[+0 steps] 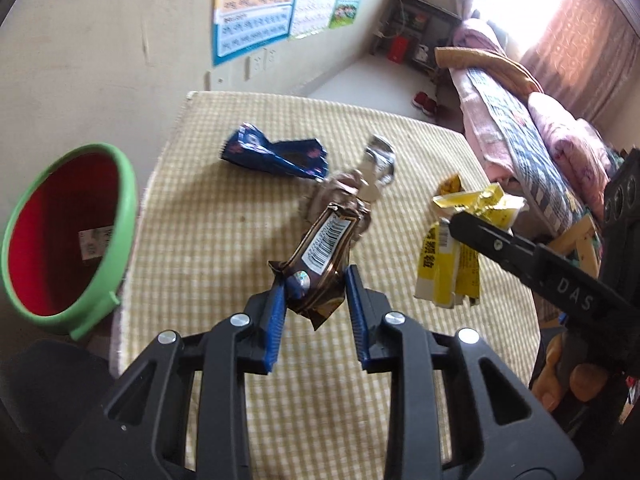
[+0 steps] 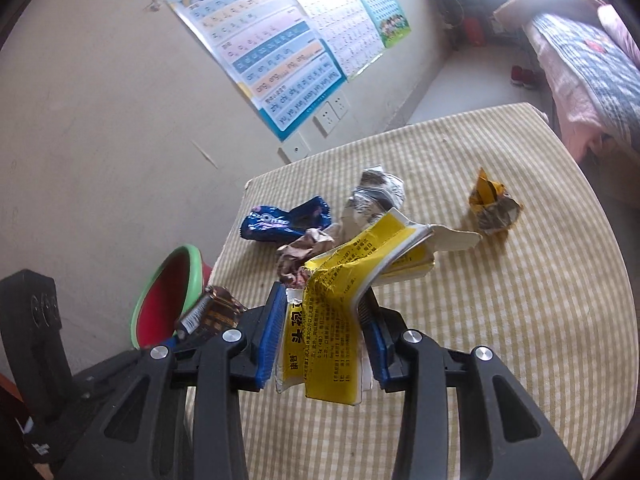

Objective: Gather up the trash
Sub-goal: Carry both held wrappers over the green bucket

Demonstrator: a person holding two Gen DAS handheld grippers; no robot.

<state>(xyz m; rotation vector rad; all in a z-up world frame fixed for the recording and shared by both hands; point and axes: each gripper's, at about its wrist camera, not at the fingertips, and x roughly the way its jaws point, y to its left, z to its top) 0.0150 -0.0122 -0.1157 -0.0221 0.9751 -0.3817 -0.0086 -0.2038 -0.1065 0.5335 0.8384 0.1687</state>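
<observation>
Left wrist view shows our left gripper [image 1: 316, 286] pinching the brown wrapper [image 1: 320, 260] and our right gripper [image 2: 322, 336] pinching the yellow box [image 2: 332, 312], both lifted clear, we judge, for the bin [image 1: 116, 200] at left.

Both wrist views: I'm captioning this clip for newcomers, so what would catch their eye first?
Each gripper holds trash lifted off the checked tablecloth: the left gripper pinches a brown wrapper, the right gripper a crumpled yellow box. Next comes the green-rimmed red bin beside the table's left edge, then the blue wrapper lying farther back.
</observation>
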